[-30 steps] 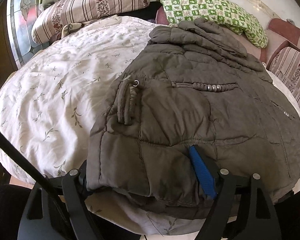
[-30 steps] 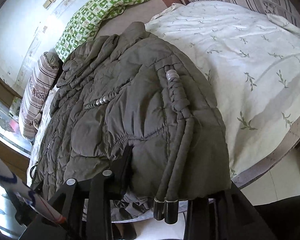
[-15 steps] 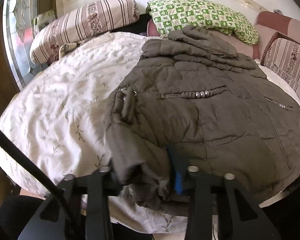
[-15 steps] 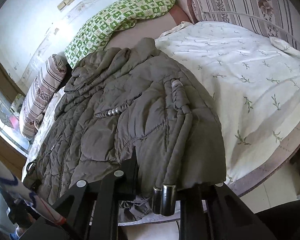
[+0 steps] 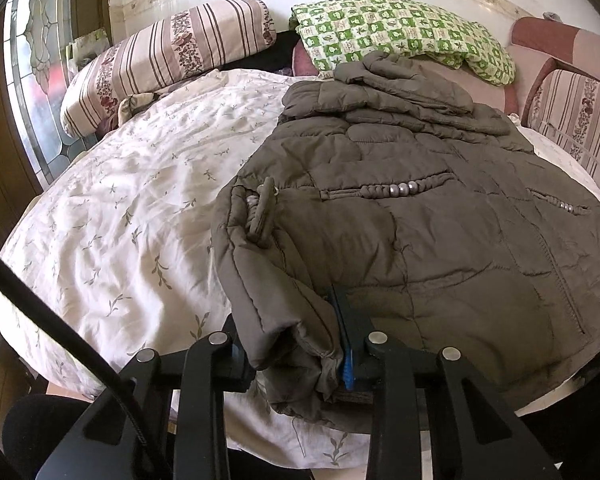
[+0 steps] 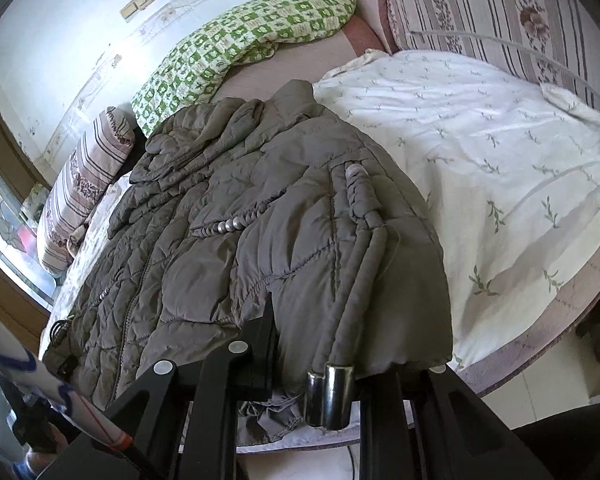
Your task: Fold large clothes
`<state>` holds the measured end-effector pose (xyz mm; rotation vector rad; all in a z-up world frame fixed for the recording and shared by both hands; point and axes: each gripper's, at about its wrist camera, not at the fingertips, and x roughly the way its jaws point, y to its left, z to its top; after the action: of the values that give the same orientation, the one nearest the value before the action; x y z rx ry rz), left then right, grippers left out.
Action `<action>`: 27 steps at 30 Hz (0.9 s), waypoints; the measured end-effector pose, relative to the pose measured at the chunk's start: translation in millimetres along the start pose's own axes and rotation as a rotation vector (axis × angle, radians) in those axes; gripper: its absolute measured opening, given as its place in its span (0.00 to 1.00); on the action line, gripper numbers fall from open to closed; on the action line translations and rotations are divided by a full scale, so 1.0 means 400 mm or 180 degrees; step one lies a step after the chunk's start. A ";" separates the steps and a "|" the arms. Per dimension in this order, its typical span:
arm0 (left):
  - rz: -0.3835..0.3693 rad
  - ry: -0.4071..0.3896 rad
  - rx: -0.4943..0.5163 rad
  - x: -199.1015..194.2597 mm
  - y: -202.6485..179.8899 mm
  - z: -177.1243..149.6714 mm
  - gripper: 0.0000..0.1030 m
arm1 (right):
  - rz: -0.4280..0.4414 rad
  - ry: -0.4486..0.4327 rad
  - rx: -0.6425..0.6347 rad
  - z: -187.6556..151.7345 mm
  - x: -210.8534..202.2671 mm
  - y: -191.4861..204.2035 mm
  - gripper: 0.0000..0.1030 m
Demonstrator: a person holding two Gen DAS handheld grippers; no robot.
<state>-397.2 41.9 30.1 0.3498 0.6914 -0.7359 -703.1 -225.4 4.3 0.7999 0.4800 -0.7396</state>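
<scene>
While the jacket (image 5: 420,240) lies spread over the bed (image 5: 140,200), hood toward the pillows and hem at the near edge where you stand, you hold that hem at two places, which reads as the set-up for lifting the bottom and folding it up toward the collar.

Left side first: your left gripper (image 5: 296,356) pinches the hem at the jacket's left corner. Jaws are drawn in tight on a thick wad of quilted fabric, the blue pad (image 5: 346,364) pressed into it. The grip sits at the corner, likely so the side seam comes up straight. Floral sheet (image 5: 100,240) lies bare to the left, so there is room there.

Right side: your right gripper (image 6: 320,364) pinches the hem at the other near corner, beside the braided cord (image 6: 364,248) with its metal tips (image 6: 330,392) hanging over the bed's edge. The right finger is hidden under cloth; the left one presses into the fabric.

Against a second back: your left jaws stood wide, straddling a flat hem; they have just been closing, and the fabric is now bunched and rucked between them. Your right jaws have just been closing too, though less, with the hem between them throughout. The jacket's body has not shifted on the bed; only the near left corner is gathered.
</scene>
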 end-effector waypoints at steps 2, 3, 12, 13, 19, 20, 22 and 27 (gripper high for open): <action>0.0003 -0.0003 0.0006 0.000 0.000 0.000 0.29 | 0.0013 -0.0012 0.0002 0.000 -0.001 0.000 0.18; 0.0008 -0.0006 0.0014 -0.001 0.000 0.000 0.29 | 0.0019 -0.0014 0.0009 0.000 -0.004 -0.002 0.18; -0.0005 -0.0050 0.0016 -0.009 -0.002 0.002 0.28 | 0.0095 -0.0077 -0.0004 0.004 -0.023 -0.005 0.17; -0.0006 -0.0060 0.0024 -0.011 -0.002 0.001 0.28 | 0.0103 -0.0082 -0.0005 0.004 -0.025 -0.004 0.17; 0.0002 -0.0175 0.0058 -0.033 -0.004 0.001 0.26 | 0.0163 -0.0197 -0.0089 0.007 -0.056 0.012 0.16; 0.0002 -0.0181 0.0061 -0.036 -0.004 0.002 0.25 | 0.0168 -0.0207 -0.0095 0.008 -0.060 0.015 0.16; 0.0002 -0.0198 0.0062 -0.040 -0.003 0.003 0.25 | 0.0192 -0.0218 -0.0084 0.010 -0.066 0.017 0.16; -0.0003 -0.0226 0.0061 -0.048 0.000 0.006 0.25 | 0.0236 -0.0275 -0.0108 0.017 -0.082 0.024 0.15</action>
<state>-406.6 50.3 45.0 0.3394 0.6180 -0.7527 -716.7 -212.8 34.0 0.7471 0.3824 -0.6928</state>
